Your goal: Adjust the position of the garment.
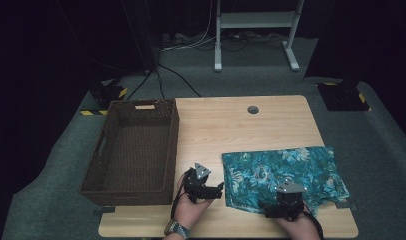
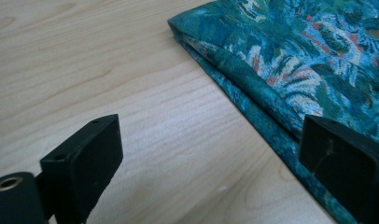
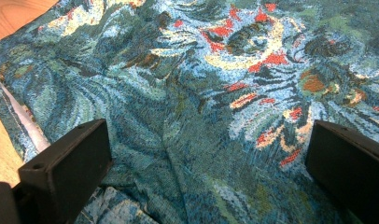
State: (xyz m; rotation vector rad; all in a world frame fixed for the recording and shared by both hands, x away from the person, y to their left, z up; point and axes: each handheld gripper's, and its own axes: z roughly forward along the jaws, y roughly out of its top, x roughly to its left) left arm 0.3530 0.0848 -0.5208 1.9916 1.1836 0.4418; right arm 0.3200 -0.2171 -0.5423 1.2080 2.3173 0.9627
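A folded teal cloth with a floral print point(image 1: 286, 170) lies on the front right of the wooden table point(image 1: 226, 125). My left gripper point(image 1: 217, 190) sits just left of the cloth's near-left corner, pointing at it. Its jaws stand open over bare wood point(image 2: 211, 140), with the folded edge of the cloth point(image 2: 253, 88) beside the right jaw. My right gripper point(image 1: 266, 209) hovers at the cloth's front edge. Those jaws are open too point(image 3: 208, 144), low over the cloth point(image 3: 201, 79), with nothing pinched.
A dark woven basket point(image 1: 173, 145), with nothing in it, takes up the table's left side, close to my left hand. A round cable hole point(image 1: 252, 109) sits near the far edge. Beyond the table stand a white desk frame point(image 1: 256, 20) and cables on grey carpet.
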